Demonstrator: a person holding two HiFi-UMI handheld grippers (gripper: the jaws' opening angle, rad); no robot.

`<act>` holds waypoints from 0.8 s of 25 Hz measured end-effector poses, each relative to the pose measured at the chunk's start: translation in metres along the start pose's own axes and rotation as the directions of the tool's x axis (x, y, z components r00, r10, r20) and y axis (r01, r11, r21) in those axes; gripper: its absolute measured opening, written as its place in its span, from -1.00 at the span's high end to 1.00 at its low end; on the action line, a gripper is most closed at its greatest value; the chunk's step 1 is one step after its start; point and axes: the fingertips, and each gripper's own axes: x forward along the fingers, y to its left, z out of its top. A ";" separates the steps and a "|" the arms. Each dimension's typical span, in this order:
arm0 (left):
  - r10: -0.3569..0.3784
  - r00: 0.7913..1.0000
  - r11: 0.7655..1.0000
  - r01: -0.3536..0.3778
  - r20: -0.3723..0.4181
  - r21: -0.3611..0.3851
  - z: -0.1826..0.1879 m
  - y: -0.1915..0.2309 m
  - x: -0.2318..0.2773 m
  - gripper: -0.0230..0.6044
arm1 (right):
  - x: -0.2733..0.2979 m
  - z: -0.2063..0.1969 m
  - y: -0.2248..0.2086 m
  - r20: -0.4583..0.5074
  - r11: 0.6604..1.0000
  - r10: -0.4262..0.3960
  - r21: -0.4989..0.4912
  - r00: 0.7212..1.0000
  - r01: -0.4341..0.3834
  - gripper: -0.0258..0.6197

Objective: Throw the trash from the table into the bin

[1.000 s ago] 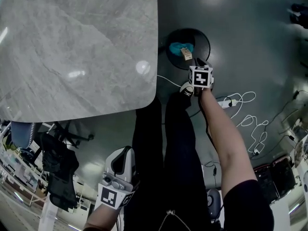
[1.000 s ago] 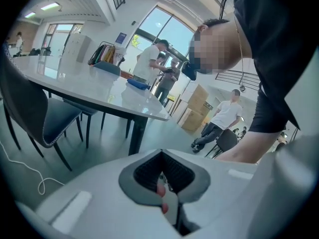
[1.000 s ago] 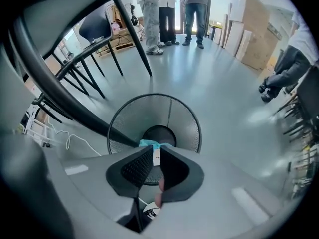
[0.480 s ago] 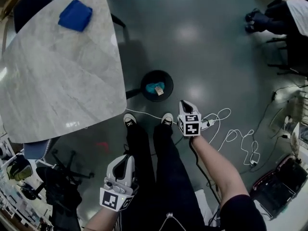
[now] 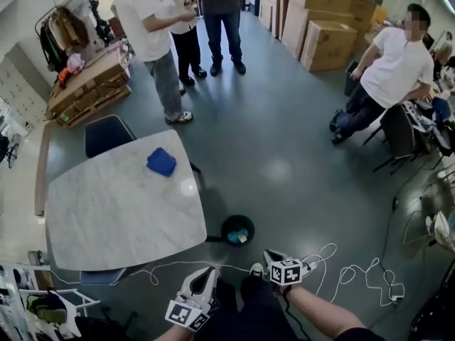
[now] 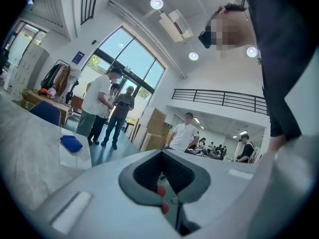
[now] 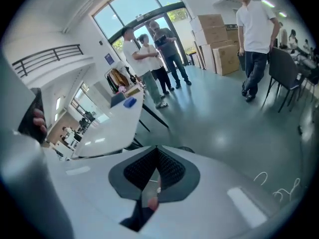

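Floor (image 5: 284,155): open, grey, mid-frame | left gripper (image 5: 205,277) and right gripper (image 5: 273,257), bottom centre: jaws closed, empty | cable (image 5: 341,272): loops lower right | bin (image 5: 226,224): beside table corner, holds blue trash (image 5: 234,237) | table (image 5: 106,212): left, blue cloth (image 5: 161,162) near far edge | people (image 5: 160,34), boxes (image 5: 327,41): top

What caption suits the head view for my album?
Left gripper and right gripper, shut and empty, near a bin holding trash; a blue item on the marble table.
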 end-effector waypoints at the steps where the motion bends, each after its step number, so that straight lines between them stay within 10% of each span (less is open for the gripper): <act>1: -0.016 1.000 1.000 0.016 0.013 0.009 0.015 -0.004 0.003 0.93 | -0.012 0.016 0.014 0.038 1.000 0.026 0.006 0.999 -0.026 0.84; 6: -0.117 0.989 0.989 0.107 0.095 0.105 0.090 -0.039 0.012 0.93 | -0.108 0.103 0.088 0.261 0.990 0.142 -0.033 0.955 -0.139 0.84; 14: -0.230 0.956 0.953 0.183 0.182 0.241 0.162 -0.077 0.013 0.93 | -0.219 0.186 0.188 0.548 0.966 0.257 -0.183 0.796 -0.185 0.84; 20: -0.277 0.945 0.933 0.221 0.174 0.285 0.163 -0.108 0.024 0.93 | -0.244 0.196 0.196 0.571 0.968 0.234 -0.212 0.787 -0.134 0.84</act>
